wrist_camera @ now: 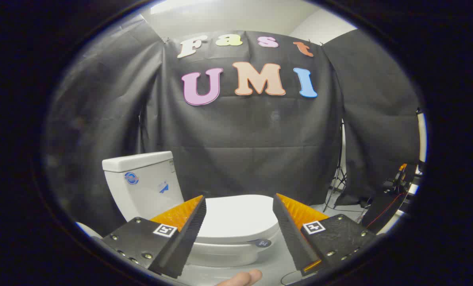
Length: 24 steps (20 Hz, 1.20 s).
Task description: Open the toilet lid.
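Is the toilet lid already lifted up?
No, the toilet lid lies flat and closed on the bowl, beyond the open claw.

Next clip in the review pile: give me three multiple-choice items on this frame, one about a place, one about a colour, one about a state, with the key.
1. Where is the tank relative to the toilet lid?
A. Behind it
B. On top of it
C. Under it

2. What colour is the lid?
A. Black
B. White
C. Blue

3. How does the gripper stand?
A. Shut on the lid
B. Shut on nothing
C. Open, lid seen between the fingers

Key: 1 A, the tank rises behind the lid's far end. 2 B, the lid and bowl are white. 3 C, the fingers are spread wide, touching nothing.
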Each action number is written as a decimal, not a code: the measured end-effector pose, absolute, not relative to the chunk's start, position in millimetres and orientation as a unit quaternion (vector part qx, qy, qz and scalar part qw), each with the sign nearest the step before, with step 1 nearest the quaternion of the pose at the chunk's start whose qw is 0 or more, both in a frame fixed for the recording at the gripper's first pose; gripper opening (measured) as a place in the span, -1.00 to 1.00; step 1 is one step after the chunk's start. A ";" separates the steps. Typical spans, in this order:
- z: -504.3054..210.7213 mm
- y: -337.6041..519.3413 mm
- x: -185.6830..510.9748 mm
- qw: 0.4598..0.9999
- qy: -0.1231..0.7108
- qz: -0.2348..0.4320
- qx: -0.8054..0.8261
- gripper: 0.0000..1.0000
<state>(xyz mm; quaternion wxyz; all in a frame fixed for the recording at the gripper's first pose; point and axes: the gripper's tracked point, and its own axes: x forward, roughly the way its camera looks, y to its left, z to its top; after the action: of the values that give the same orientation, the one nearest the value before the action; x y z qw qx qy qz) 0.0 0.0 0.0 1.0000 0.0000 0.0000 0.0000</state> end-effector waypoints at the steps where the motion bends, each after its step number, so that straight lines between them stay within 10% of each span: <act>1: 0.3 2.0 -0.1 1.000 0.000 0.000 0.000 0.99; 24: -104.0 -35.0 38.7 0.995 0.038 -0.046 0.078 0.98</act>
<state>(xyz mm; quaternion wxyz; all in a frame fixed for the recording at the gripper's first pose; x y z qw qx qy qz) 38.7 -35.0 -104.0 0.9952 0.0777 0.0381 -0.0456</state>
